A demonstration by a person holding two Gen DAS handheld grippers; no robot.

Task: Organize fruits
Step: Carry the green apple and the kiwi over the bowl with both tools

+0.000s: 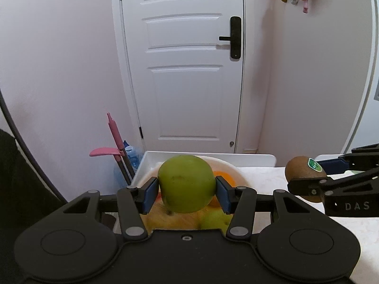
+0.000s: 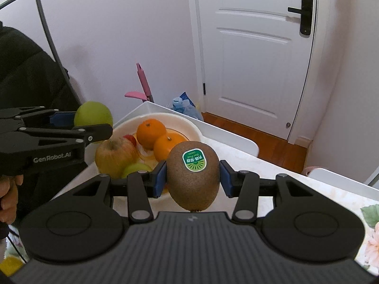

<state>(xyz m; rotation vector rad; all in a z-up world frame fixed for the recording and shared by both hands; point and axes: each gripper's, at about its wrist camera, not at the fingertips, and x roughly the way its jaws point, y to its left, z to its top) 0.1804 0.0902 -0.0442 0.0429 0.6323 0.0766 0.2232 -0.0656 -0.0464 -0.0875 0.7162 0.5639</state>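
My left gripper (image 1: pixel 187 193) is shut on a green apple (image 1: pixel 187 183) and holds it above a white bowl (image 1: pixel 233 169) of fruit. My right gripper (image 2: pixel 193 179) is shut on a brown kiwi (image 2: pixel 193 177) with a green sticker, held above the table just right of the bowl (image 2: pixel 189 124). The bowl holds two oranges (image 2: pixel 150 130), a yellow-red apple (image 2: pixel 115 155), a green fruit (image 2: pixel 135 168) and something small and red (image 2: pixel 130 139). The kiwi (image 1: pixel 304 172) and right gripper also show at the right of the left wrist view; the green apple (image 2: pixel 93 116) shows at the left of the right wrist view.
The bowl sits in a white tray (image 2: pixel 213 130) on a pale floral tablecloth (image 2: pixel 272 165). Behind stand a white door (image 1: pixel 189 71), a pink-handled tool (image 1: pixel 116 137) and a water bottle (image 2: pixel 182 106). The person's dark sleeve (image 2: pixel 28 75) is at the left.
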